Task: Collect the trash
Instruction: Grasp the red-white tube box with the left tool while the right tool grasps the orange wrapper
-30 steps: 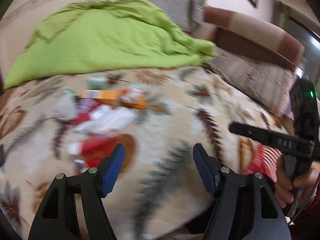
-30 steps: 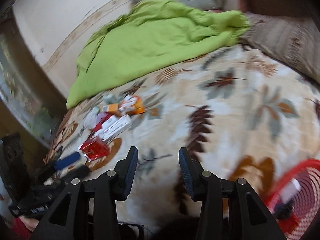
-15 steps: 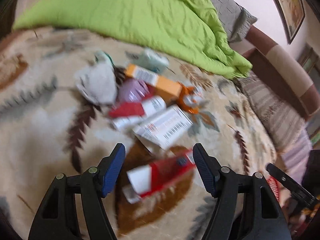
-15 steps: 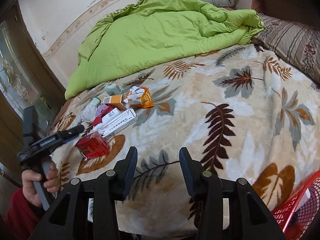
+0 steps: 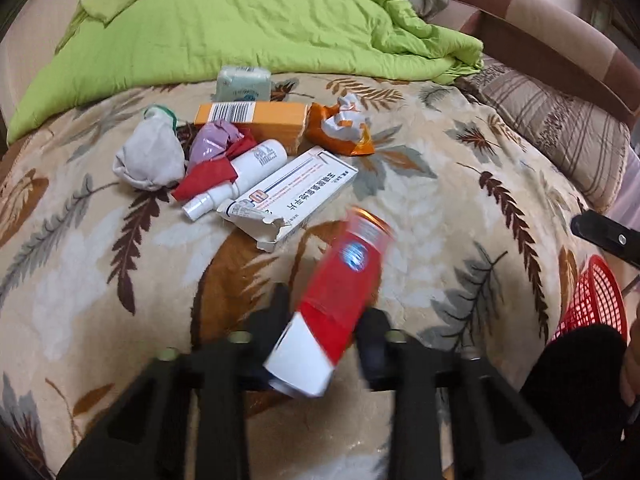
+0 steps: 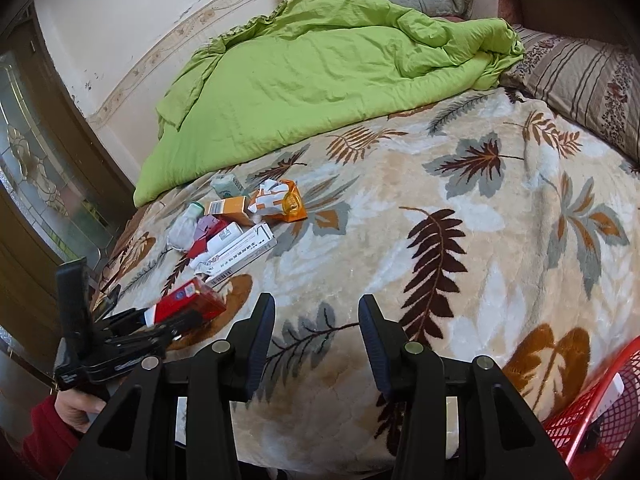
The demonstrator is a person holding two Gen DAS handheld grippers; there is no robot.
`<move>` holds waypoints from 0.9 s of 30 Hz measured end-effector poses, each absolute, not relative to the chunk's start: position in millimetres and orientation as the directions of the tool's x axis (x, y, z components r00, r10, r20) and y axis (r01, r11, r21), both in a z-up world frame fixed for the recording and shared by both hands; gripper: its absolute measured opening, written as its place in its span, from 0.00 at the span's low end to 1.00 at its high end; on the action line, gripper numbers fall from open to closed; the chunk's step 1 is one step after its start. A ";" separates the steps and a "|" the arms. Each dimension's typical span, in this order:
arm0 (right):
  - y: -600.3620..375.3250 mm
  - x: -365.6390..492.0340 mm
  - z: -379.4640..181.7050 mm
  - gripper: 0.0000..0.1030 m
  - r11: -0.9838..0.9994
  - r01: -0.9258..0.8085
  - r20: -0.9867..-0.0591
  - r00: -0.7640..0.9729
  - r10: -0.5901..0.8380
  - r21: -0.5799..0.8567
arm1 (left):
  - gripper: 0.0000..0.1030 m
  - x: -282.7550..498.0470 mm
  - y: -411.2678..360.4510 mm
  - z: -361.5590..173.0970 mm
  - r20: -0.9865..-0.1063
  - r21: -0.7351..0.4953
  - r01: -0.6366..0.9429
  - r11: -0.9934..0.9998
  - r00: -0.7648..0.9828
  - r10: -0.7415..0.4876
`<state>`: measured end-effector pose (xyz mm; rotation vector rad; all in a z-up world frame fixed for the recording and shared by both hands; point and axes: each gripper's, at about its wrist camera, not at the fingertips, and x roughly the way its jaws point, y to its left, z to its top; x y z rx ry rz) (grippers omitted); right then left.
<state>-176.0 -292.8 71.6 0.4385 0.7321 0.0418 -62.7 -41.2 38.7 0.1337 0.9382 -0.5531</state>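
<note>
Red and white, the carton (image 5: 340, 300) sits blurred between my left gripper (image 5: 324, 320), whose jaws have just been closing and seem clamped on it, while only my right view shows the right gripper (image 6: 316, 340) apart over open blanket (image 6: 440, 280), the red basket (image 6: 592, 420) at its edge.

Both hand-held tools are matte black plastic: the right gripper (image 6: 317, 336) shows two angular arms with triangular cut-outs, round silver screw heads along their tops and dark blue ribbed pads on the inner faces of its fingers (image 6: 262, 336). The left gripper (image 5: 324, 322) is blurred, its screws showing pale. At seven o'clock in the right wrist view, a red sleeve (image 6: 42, 440) covers the wrist behind a hand (image 6: 78, 406).
</note>
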 end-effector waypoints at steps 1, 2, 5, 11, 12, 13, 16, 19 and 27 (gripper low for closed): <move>-293.7 -176.5 71.6 0.46 0.907 0.115 -0.636 0.748 0.189 0.404 | 0.20 -62.0 -41.0 38.3 -0.793 -0.122 0.500 0.857 0.470 -0.387; -295.2 -176.9 71.3 0.46 0.905 0.115 -0.635 0.748 0.193 0.410 | 0.17 -62.5 -41.4 38.9 -0.788 -0.120 0.495 0.860 0.479 -0.386; -295.3 -175.5 70.1 0.46 0.899 0.112 -0.638 0.742 0.208 0.423 | 0.13 -65.8 -40.9 44.0 -0.761 -0.110 0.476 0.873 0.524 -0.382; -286.1 -148.6 72.7 0.46 0.893 0.070 -0.642 0.721 0.262 0.444 | 0.13 -65.6 -25.9 59.4 -0.701 -0.135 0.419 0.898 0.600 -0.386; -283.3 -135.7 74.3 0.46 0.888 0.063 -0.640 0.717 0.277 0.455 | 0.13 -63.7 -21.4 61.1 -0.694 -0.144 0.401 0.905 0.611 -0.382; -281.1 -127.7 75.0 0.49 0.885 0.058 -0.639 0.713 0.288 0.462 | 0.13 -61.9 -18.5 62.3 -0.690 -0.151 0.387 0.909 0.617 -0.378; -271.4 -92.6 79.2 0.64 0.868 0.047 -0.631 0.705 0.322 0.495 | 0.13 -54.8 -6.3 63.0 -0.685 -0.175 0.342 0.923 0.632 -0.364; -259.3 -54.1 84.1 0.64 0.869 0.045 -0.628 0.709 0.319 0.493 | 0.13 -51.9 -4.3 62.6 -0.684 -0.155 0.329 0.932 0.645 -0.341; -247.1 42.5 51.9 0.64 0.881 0.132 -0.705 0.658 0.265 0.455 | 0.13 -52.4 -10.7 64.7 -0.666 -0.142 0.365 0.920 0.652 -0.362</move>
